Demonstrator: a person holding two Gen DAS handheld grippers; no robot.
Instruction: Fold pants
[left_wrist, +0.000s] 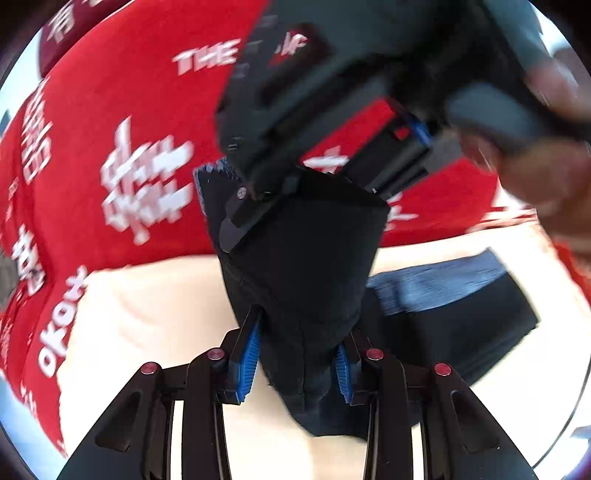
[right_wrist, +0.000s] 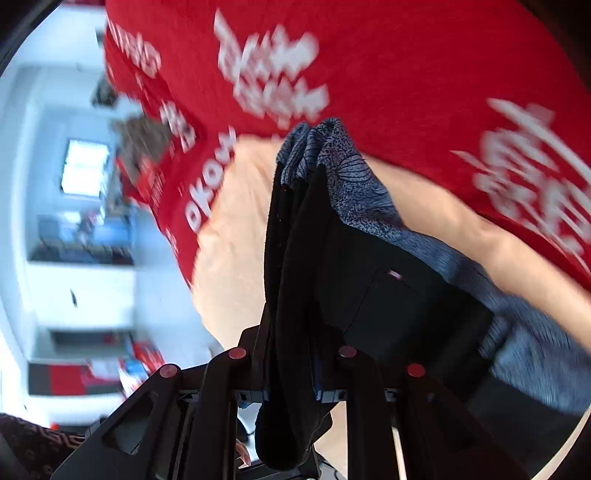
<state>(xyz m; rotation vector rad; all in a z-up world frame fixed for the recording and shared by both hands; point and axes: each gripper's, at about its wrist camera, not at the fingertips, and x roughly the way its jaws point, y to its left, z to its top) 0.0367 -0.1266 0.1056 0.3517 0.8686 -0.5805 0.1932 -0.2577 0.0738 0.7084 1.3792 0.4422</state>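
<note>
A red cloth (left_wrist: 122, 110) printed with white lettering is filling the background of both views, blurred in each. In front of it a cream surface (left_wrist: 155, 295) is showing; the left wrist view gives it as a broad pale band, while the right wrist view shows only a slanted strip of it.

The pants (left_wrist: 306, 258), dark with a blue-grey patterned lining, are hanging lifted off the cream surface between the two grippers. In the left wrist view a thick bunched fold is rising from the jaws toward the other tool, and a further part is lying flat on the cream surface at the right, its blue-grey inside turned up. The right wrist view alone is showing the fine leaf-like print on the lining, a small label on the dark fabric, and a bright room with white walls and shelves off to the left.

The left gripper (left_wrist: 299, 360) is clamped on the pants, its blue ribbed pads pressing the fold from both sides. The right gripper (right_wrist: 295, 373) is also pinching a gathered bunch of the dark fabric, which is draping down through its narrow jaws; its pads are hidden by the cloth. Only the left wrist view is showing the right tool from outside, grey-bodied and blurred, with a hand (left_wrist: 535, 173) holding it at the upper right.
</note>
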